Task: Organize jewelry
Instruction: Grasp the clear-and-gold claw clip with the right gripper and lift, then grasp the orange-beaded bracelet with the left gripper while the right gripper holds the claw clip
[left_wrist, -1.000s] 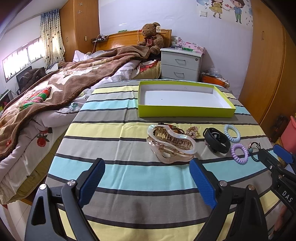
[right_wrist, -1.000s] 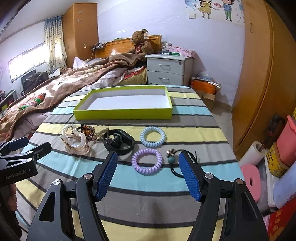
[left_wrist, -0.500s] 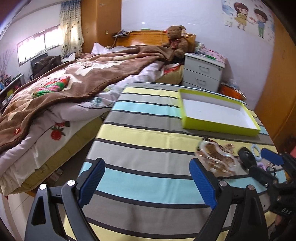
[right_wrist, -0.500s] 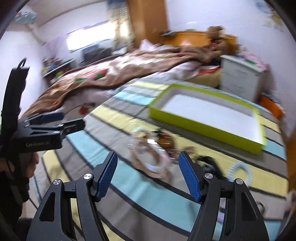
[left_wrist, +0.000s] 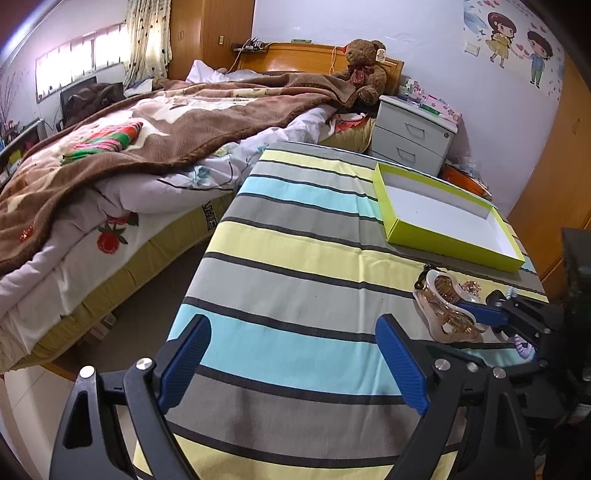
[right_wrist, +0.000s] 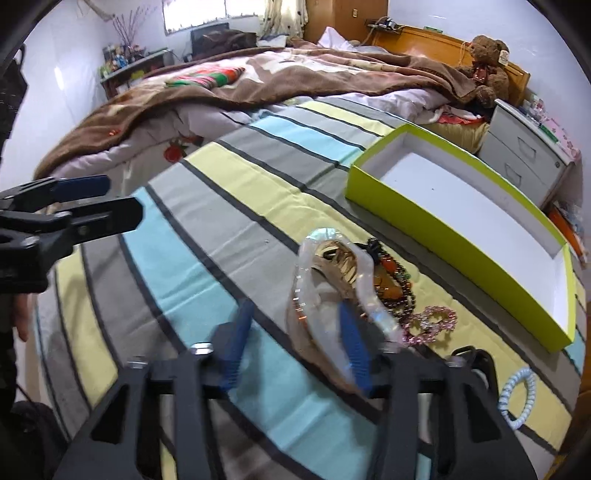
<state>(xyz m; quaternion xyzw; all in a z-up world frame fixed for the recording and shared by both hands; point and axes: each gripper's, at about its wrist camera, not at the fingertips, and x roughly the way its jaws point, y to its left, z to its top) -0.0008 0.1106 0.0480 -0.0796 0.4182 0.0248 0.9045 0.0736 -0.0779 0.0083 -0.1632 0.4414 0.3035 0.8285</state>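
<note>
The right claw (right_wrist: 295, 345) is down at the near end of the large translucent hair clip (right_wrist: 334, 295), its blue pads parted with one finger (right_wrist: 352, 347) inside or against the clip's shell and the other on bare cloth to the left; the picture is blurred there, so whether the pads press the clip cannot be told, but the jaws are not closed. Seen from the left wrist view, this right claw (left_wrist: 476, 314) reaches in from the right with a blue tip over the clip (left_wrist: 445, 306). The left claw (left_wrist: 291, 363) hovers wide open over the striped cloth of the surface (left_wrist: 295, 258), gripping nothing, well to the left of the jewelry. Just beyond the clip lie a dark beaded bracelet with an orange stone (right_wrist: 393, 286) and a pink sparkly piece (right_wrist: 430, 321), both touching or nearly touching it. A pale blue coil hair tie (right_wrist: 517, 398) lies to the right, near the edge. Farther back sits the yellow-green box (right_wrist: 443, 221) with its white inside showing. Past the surface are the bed with a brown blanket (left_wrist: 166, 122), a teddy bear (left_wrist: 364, 70) and a grey nightstand (left_wrist: 413, 136).
</note>
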